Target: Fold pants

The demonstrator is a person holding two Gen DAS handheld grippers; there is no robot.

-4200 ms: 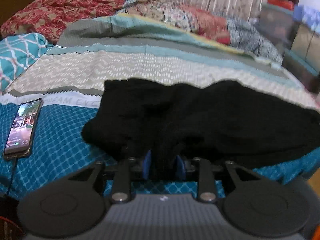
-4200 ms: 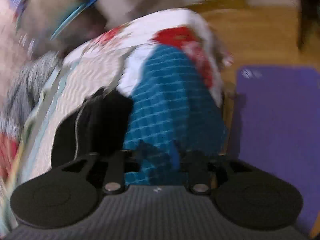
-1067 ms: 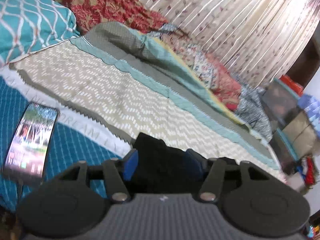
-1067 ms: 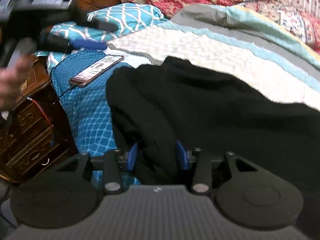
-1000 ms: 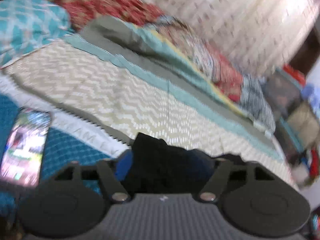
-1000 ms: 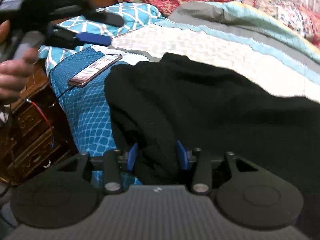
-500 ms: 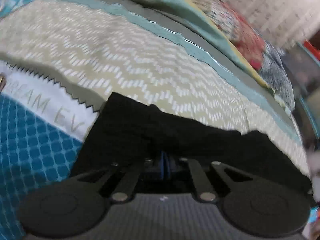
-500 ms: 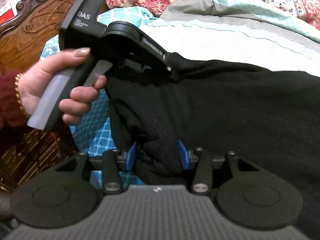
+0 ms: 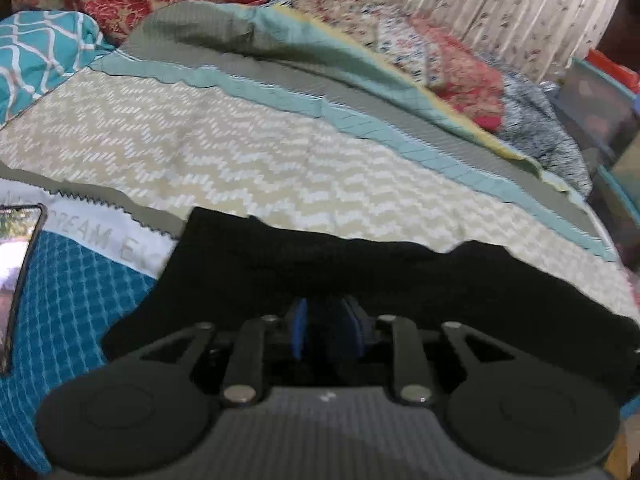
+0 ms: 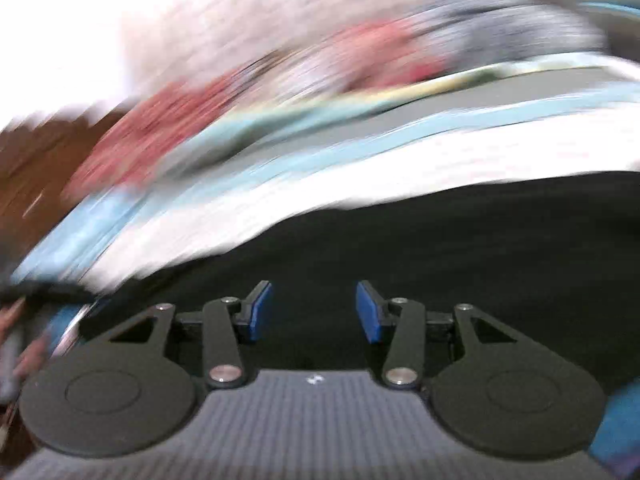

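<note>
While the left gripper has just parted its pads a little over the pants, nothing is pinched; the right gripper stands released above them. Pants lie bunched on the bed, apparently folded over once, with more folding left.

A bed with a chevron-patterned cover fills the frame's middle. A floral curtain hangs upper right; storage boxes stand at far right.
</note>
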